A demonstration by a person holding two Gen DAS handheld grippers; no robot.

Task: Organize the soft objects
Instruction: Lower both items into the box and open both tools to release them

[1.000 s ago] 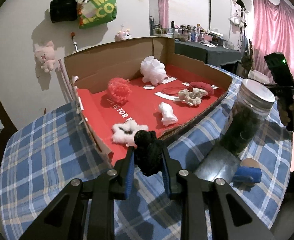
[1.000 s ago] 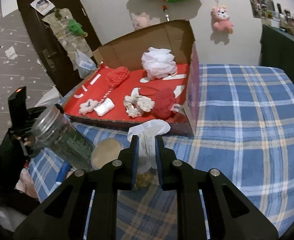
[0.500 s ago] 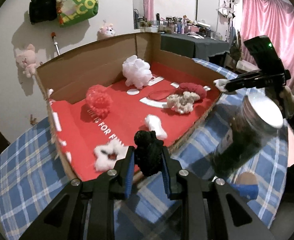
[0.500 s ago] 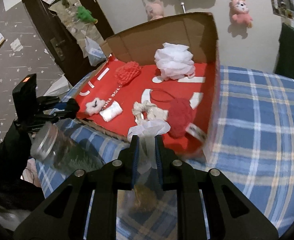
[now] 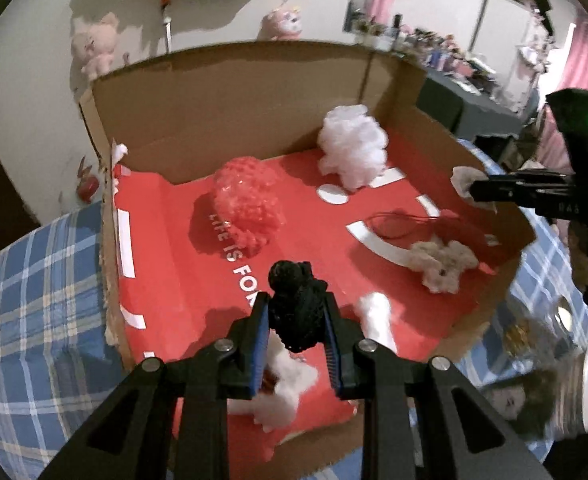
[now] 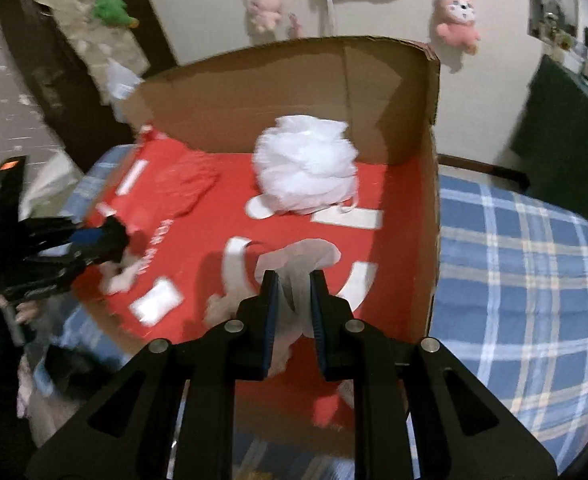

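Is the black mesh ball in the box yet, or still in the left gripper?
In the gripper. The black mesh ball sits pinched between the left gripper's fingers, above the red-lined cardboard box.

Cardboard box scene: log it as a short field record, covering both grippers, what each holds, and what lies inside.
left gripper: shut on black mesh pouf, over the box's near part
right gripper: shut on pale gauzy cloth, over the box
container: cardboard box, red floor, open top
inside: white pouf at back, red pouf, beige fluffy piece, small white roll
surface: blue plaid cloth
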